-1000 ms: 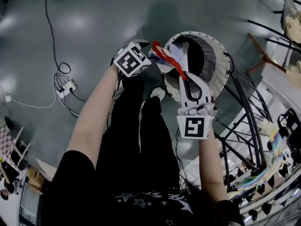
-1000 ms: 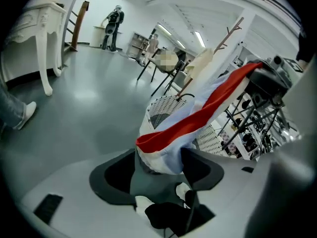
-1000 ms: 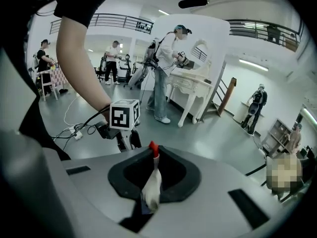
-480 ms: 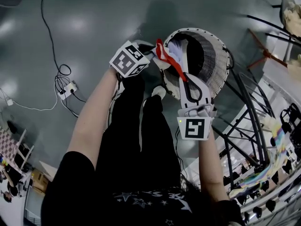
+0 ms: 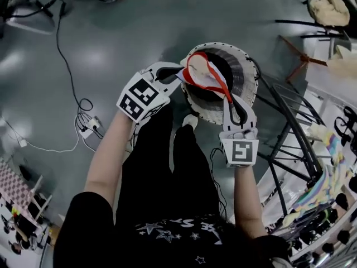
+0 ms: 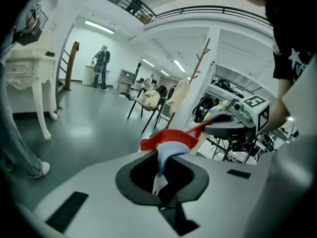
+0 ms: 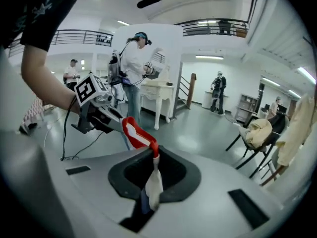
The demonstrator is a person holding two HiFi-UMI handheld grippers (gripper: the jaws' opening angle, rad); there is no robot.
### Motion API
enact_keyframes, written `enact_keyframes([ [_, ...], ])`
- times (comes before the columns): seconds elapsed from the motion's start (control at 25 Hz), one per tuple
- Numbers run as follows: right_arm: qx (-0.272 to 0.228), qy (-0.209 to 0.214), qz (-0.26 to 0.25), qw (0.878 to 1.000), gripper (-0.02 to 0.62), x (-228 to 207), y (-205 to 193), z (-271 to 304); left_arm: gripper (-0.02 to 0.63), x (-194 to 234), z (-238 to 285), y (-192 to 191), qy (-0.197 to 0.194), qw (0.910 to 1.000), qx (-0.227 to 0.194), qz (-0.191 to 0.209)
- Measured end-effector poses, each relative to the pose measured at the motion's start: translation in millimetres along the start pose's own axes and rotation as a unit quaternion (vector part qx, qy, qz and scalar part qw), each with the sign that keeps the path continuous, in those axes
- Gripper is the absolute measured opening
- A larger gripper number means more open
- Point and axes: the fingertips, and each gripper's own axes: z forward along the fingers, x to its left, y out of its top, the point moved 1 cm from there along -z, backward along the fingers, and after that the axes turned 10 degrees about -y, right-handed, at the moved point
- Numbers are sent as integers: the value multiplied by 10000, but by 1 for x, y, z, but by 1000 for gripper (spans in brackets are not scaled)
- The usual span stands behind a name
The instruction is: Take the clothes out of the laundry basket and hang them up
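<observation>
A pale garment with red trim [image 5: 203,74] hangs stretched between my two grippers, just above the white wicker laundry basket [image 5: 248,74]. My left gripper [image 5: 170,77] holds its left end. Its jaws have just been closing, and pale blue cloth [image 6: 168,142] is pinched between them. My right gripper [image 5: 233,104] is shut on the other end, with the red edge and white cloth [image 7: 138,133] running into its jaws. Each gripper shows in the other's view: the right gripper [image 6: 233,123] and the left gripper [image 7: 99,115].
A black metal drying rack [image 5: 290,138] with colourful clothes [image 5: 329,172] stands to the right of the basket. A cable and power strip [image 5: 89,124] lie on the floor at left. Chairs with cream cloth [image 5: 326,7] stand at far right. A person in white [image 7: 133,68] stands beyond.
Both grippers have risen with the garment, which now spreads between them above the basket rim. The left gripper has closed on the garment's left end.
</observation>
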Motion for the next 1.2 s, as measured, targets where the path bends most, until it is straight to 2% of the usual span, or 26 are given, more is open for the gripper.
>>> enact_keyframes([
  [0.28, -311, -551, 695, 9956, 26, -54, 27, -58, 32, -47, -16, 87, 230, 9970, 15, 737],
  [0.44, -378, -631, 1076, 9915, 28, -72, 39, -86, 32, -81, -18, 130, 70, 9930, 67, 1180],
  [0.64, -384, -523, 1371, 9884, 51, -82, 51, -118, 32, -121, -26, 172, -174, 9896, 1, 1430],
  [0.8, -484, -457, 1321, 9890, 57, -88, 55, -142, 32, -148, -34, 190, -311, 9877, -96, 1527],
  [0.96, -463, -378, 1196, 9910, 80, -100, 44, -164, 32, -177, -39, 196, -410, 9833, 23, 1774],
  [1.08, -279, -195, 771, 9964, 128, -104, 25, -169, 32, -195, -44, 202, -490, 9810, 26, 1877],
  [1.2, -44, 212, 104, 9997, 185, -92, 8, -161, 32, -211, -51, 209, -542, 9790, -18, 1964],
])
